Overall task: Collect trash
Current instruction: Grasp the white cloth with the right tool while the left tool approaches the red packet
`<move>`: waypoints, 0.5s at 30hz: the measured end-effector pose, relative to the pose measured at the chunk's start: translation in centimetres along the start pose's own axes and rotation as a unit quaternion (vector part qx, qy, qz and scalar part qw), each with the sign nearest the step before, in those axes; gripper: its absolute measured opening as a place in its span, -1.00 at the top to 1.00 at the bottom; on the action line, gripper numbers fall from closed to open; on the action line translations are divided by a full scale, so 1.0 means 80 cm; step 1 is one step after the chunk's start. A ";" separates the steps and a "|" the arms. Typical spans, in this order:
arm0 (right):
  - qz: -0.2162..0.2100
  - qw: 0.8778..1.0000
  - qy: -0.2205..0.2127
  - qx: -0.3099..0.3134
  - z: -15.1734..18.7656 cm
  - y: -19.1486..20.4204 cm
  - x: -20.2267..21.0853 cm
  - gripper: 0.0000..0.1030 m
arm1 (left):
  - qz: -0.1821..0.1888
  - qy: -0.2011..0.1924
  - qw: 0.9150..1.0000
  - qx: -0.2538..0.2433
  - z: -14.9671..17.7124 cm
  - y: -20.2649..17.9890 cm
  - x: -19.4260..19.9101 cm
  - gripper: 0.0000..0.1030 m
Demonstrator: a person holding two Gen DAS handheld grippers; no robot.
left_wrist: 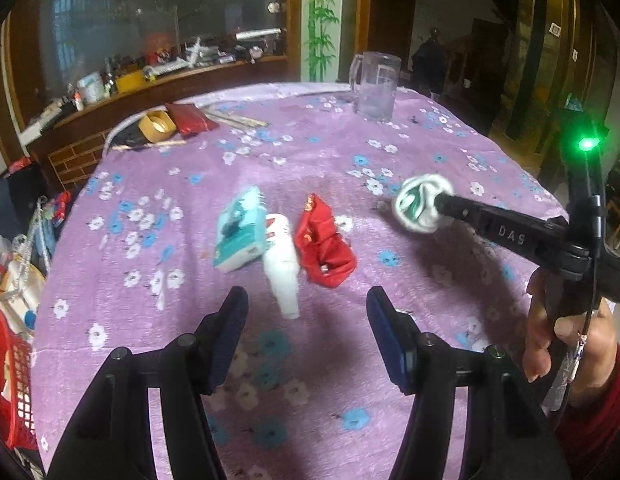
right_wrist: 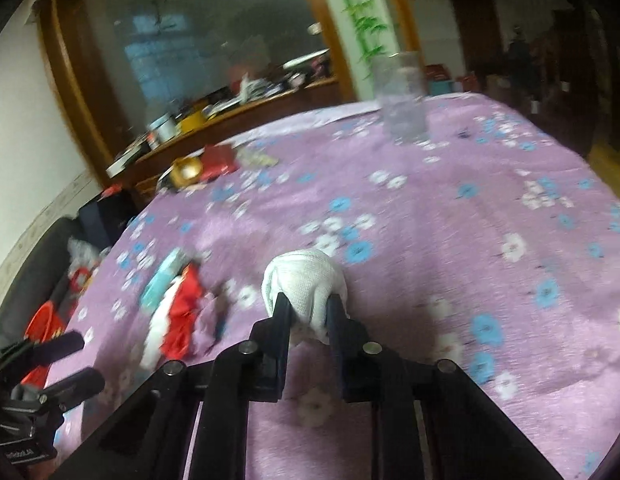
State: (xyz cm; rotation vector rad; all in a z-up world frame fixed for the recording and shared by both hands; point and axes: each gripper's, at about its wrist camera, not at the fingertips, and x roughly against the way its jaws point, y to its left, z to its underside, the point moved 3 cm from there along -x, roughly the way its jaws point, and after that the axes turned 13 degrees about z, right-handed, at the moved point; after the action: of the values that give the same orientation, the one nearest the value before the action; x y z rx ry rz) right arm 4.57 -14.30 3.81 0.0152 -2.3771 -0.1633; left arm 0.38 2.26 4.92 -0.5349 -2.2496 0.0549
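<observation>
My right gripper [right_wrist: 308,302] is shut on a crumpled white and green wrapper ball [right_wrist: 304,282] and holds it above the purple flowered tablecloth; the ball [left_wrist: 424,202] and the gripper [left_wrist: 440,204] also show in the left wrist view. My left gripper [left_wrist: 308,300] is open and empty, just in front of a white bottle [left_wrist: 282,266] lying on its side. A teal and white packet [left_wrist: 242,236] lies left of the bottle and a crumpled red wrapper [left_wrist: 326,248] right of it. These three also show blurred in the right wrist view [right_wrist: 174,300].
A clear plastic jug [left_wrist: 376,86] stands at the table's far edge. A tape roll [left_wrist: 156,124], a red pouch [left_wrist: 188,118] and sticks lie at the far left. A red basket [left_wrist: 10,376] and clutter sit beside the table's left edge [left_wrist: 50,264]. A cluttered shelf [left_wrist: 150,76] runs behind.
</observation>
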 end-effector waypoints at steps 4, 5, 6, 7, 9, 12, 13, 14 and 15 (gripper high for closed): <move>0.008 0.999 -0.010 -0.031 -0.007 -0.018 0.006 0.63 | 0.009 0.007 1.000 0.007 -0.009 0.000 -0.008 -0.17; 0.009 0.999 -0.010 -0.039 -0.008 -0.023 0.007 0.63 | 0.008 0.008 1.000 0.008 -0.012 0.001 -0.010 -0.17; 0.010 0.999 -0.011 -0.044 -0.010 -0.026 0.007 0.63 | 0.007 0.010 1.000 0.009 -0.014 0.002 -0.011 -0.17; 0.012 0.999 -0.010 -0.049 -0.010 -0.030 0.007 0.63 | 0.007 0.013 1.000 0.013 -0.017 0.005 -0.015 -0.17; 0.013 0.998 -0.010 -0.059 -0.010 -0.036 0.007 0.63 | 0.013 0.019 0.999 0.021 -0.023 0.009 -0.019 -0.17; 0.011 0.998 -0.008 -0.069 -0.011 -0.042 0.007 0.63 | 0.014 0.018 0.999 0.024 -0.033 0.013 -0.020 -0.17; 0.011 0.997 -0.007 -0.071 -0.011 -0.042 0.007 0.63 | 0.013 0.017 1.000 0.022 -0.037 0.014 -0.020 -0.17; 0.010 0.997 -0.006 -0.072 -0.010 -0.043 0.007 0.63 | 0.013 0.017 1.000 0.020 -0.039 0.014 -0.021 -0.16; 0.010 0.997 -0.006 -0.073 -0.010 -0.044 0.008 0.63 | 0.016 0.016 1.000 0.018 -0.043 0.013 -0.022 -0.16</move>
State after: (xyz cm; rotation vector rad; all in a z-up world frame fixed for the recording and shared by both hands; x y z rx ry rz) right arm 4.54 -17.90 4.37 -0.0797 -2.3704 -0.3281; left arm 4.32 2.04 5.78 -0.5482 -2.2054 0.1024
